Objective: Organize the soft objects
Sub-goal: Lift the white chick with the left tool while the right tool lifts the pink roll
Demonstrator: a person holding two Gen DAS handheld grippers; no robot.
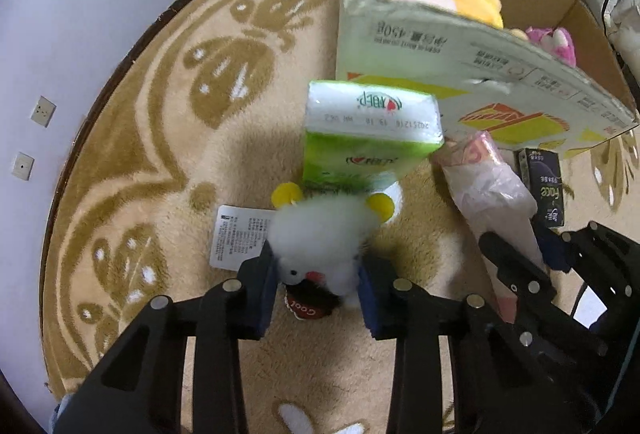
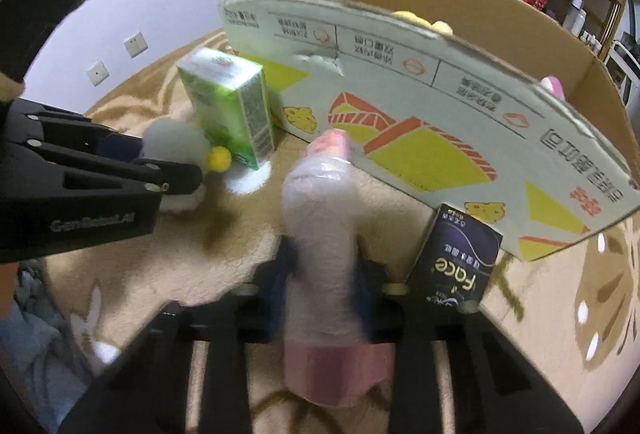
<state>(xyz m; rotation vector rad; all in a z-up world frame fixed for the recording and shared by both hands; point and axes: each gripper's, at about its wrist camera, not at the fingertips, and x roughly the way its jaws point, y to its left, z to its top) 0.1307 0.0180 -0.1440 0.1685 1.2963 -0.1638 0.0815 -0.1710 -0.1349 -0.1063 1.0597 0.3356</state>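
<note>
Nearest to the left wrist camera, the left hand-held gripper (image 1: 318, 284) is clenched on a small white plush toy (image 1: 324, 238) with yellow ears, which lies on the beige patterned rug (image 1: 132, 138); its blue pads press the toy from both sides. A white label (image 1: 236, 236) lies on the rug just left of the toy. In the right wrist view, the right hand-held gripper (image 2: 322, 282) is clenched on a pink soft item wrapped in clear plastic (image 2: 320, 218), which stands up between its jaws.

The cardboard box (image 1: 452, 46) stands open at the far side. Inside it I can see a yellow plush (image 1: 460, 0) and a pink plush (image 1: 554, 40) — so a part of the sorting seems done already. Outside the box, 4 things are left: the 2 items now grasped, a green tissue pack (image 1: 370, 136) just beyond the white toy, and a dark "Face" pack (image 2: 456, 262) near the box wall at the right.

I judge the task about half finished — the 2 grasped items are not yet lifted into the box.
</note>
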